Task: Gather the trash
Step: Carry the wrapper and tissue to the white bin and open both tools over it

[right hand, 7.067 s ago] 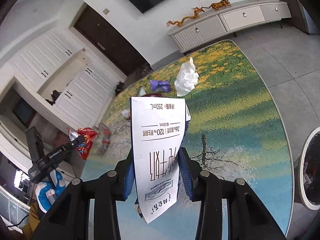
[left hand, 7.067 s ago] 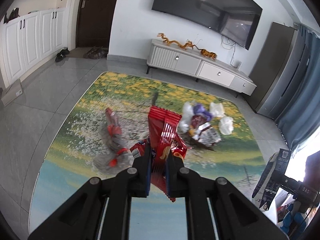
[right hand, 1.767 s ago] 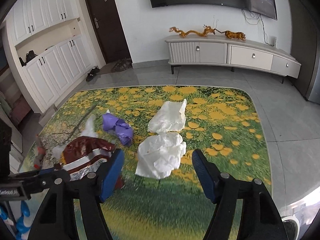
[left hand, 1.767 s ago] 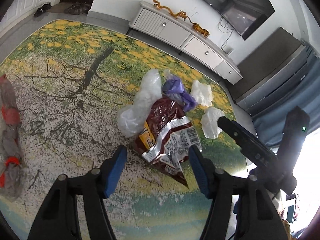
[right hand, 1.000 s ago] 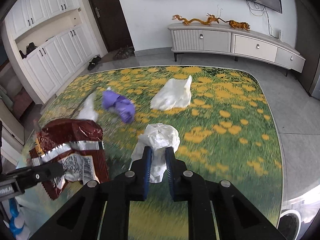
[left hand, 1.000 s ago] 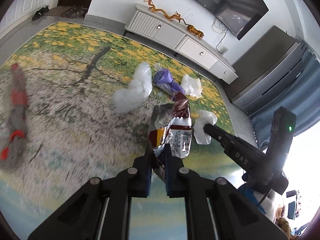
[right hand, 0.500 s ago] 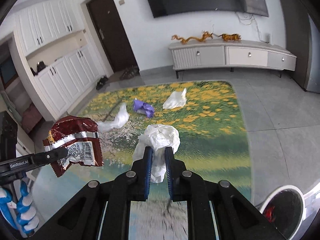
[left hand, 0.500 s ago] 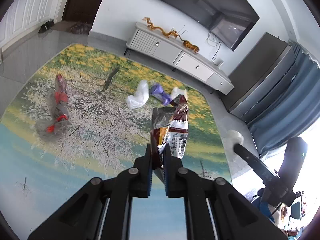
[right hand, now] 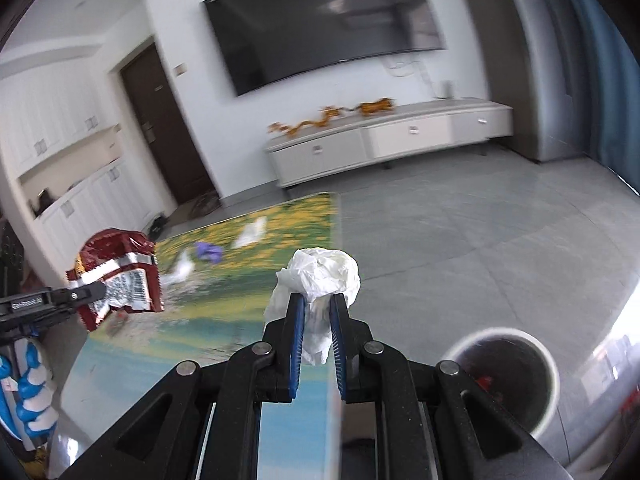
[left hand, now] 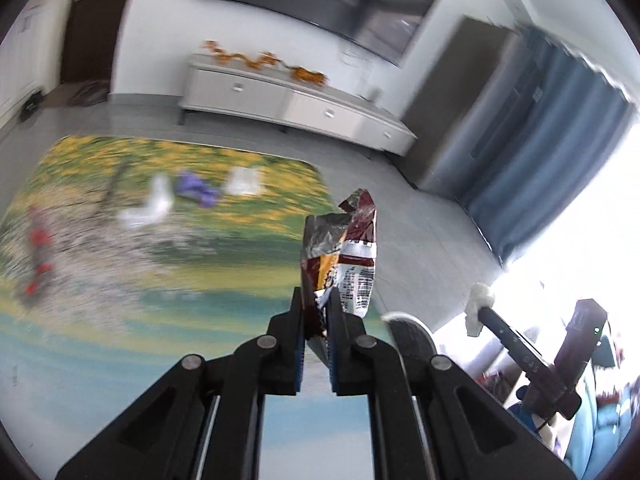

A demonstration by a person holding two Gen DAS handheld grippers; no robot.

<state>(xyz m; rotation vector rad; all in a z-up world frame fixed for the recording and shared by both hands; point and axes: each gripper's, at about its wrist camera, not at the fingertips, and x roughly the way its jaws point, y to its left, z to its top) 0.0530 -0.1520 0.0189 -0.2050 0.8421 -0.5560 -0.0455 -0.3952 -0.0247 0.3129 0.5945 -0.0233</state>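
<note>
Two grippers up, one item each. Left gripper (left hand: 317, 312): fingers pinched nearly together on the lower edge of one dark red snack wrapper (left hand: 345, 256), which stands upright above the fingertips, off the floor. Right gripper (right hand: 317, 312): fingers closed tight on one crumpled white tissue wad (right hand: 320, 276), the bulk of it bulging above the fingertips and a tail hanging between them. Both loads are in the air over the near right part of the rug (left hand: 100, 280). Still on the rug, far side: three blurred pieces in a loose cluster, being one white plastic bag (left hand: 150, 208) on the left, one purple scrap (left hand: 196, 190) in the middle, one white tissue (left hand: 242, 182) on the right; plus one grey-and-red crumpled wrapper (left hand: 38, 256) well apart at the rug's left edge. That makes four loose items on the rug, two in hand. One round white bin (right hand: 506, 376) sits on the grey tile floor, near right, just off the rug; something red is inside it, too blurred to identify. Far wall: one TV (right hand: 320, 28), one low white cabinet (right hand: 384, 144) with orange ornaments on top.
</note>
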